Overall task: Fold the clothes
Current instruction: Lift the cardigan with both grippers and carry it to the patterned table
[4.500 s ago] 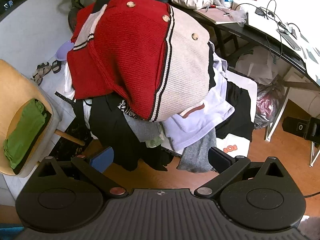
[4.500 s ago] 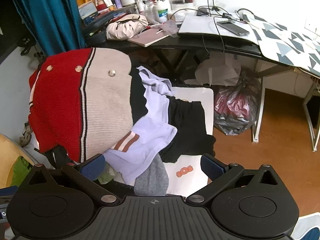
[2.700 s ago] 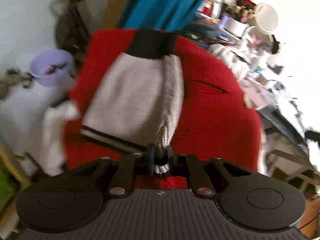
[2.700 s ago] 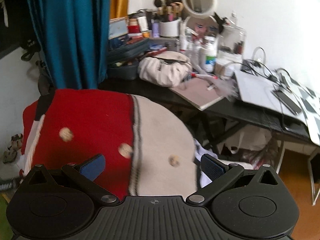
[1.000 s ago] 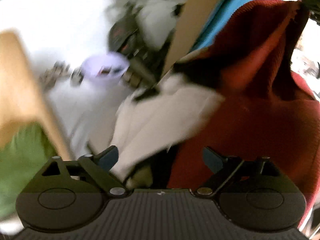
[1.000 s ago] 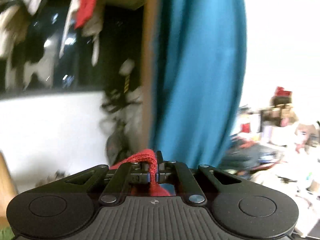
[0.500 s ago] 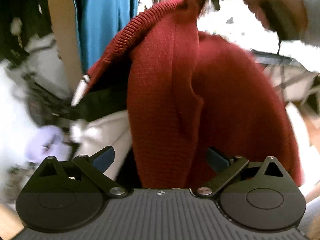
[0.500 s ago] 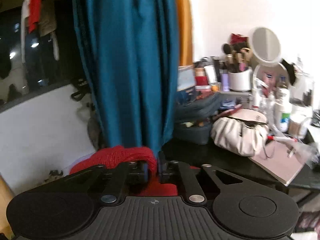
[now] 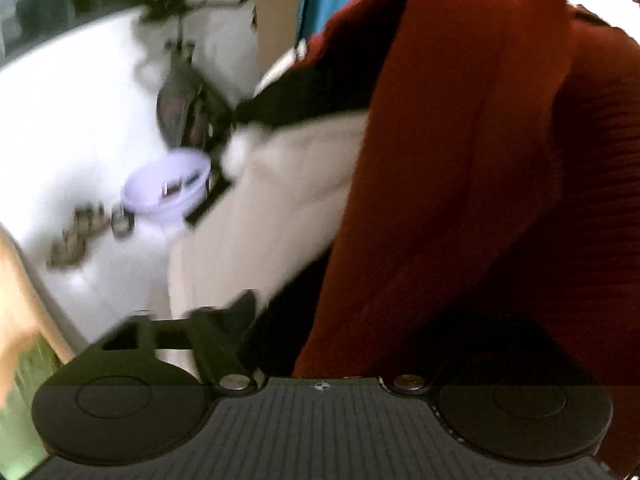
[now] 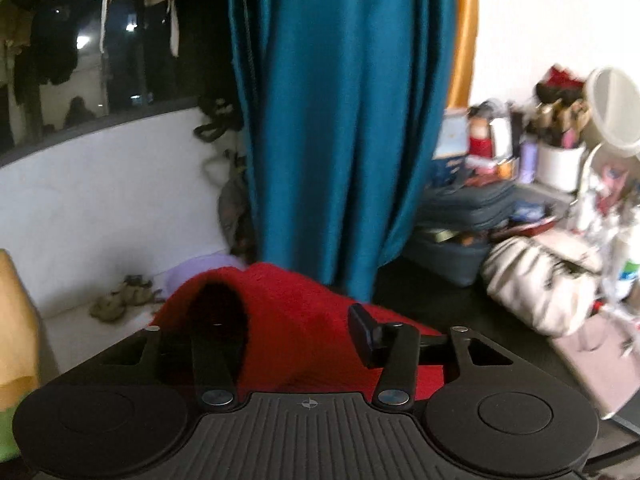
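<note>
Half a second ago the right tool (image 10: 294,330) was pinched tight on a bunched edge of the red knit cardigan (image 9: 492,184); now its fingers stand apart, the right pad (image 10: 362,336) clear in the air and the red fabric mounded loosely between and under them, the left finger buried in a dark fold. The left tool (image 9: 320,320) had both blue-padded fingers spread in plain view before; now only its left finger (image 9: 240,312) shows, angled inward against pale cloth, while the right finger is hidden behind the hanging cardigan, so I cannot tell whether it grips anything. The cardigan hangs in the left wrist view as a thick ribbed red knit in long vertical folds, with a black band and a cream panel (image 9: 280,200) at its left side. Behind it, blurred, sit a lilac plastic basin (image 9: 168,188) and sandals (image 9: 84,232) on the white floor. From the right wrist camera a glossy teal curtain (image 10: 340,120) hangs straight ahead, a dark worktop (image 10: 460,312) to the right carries a puffy cream bag (image 10: 536,280), a round mirror (image 10: 616,108) and crowded cosmetics
</note>
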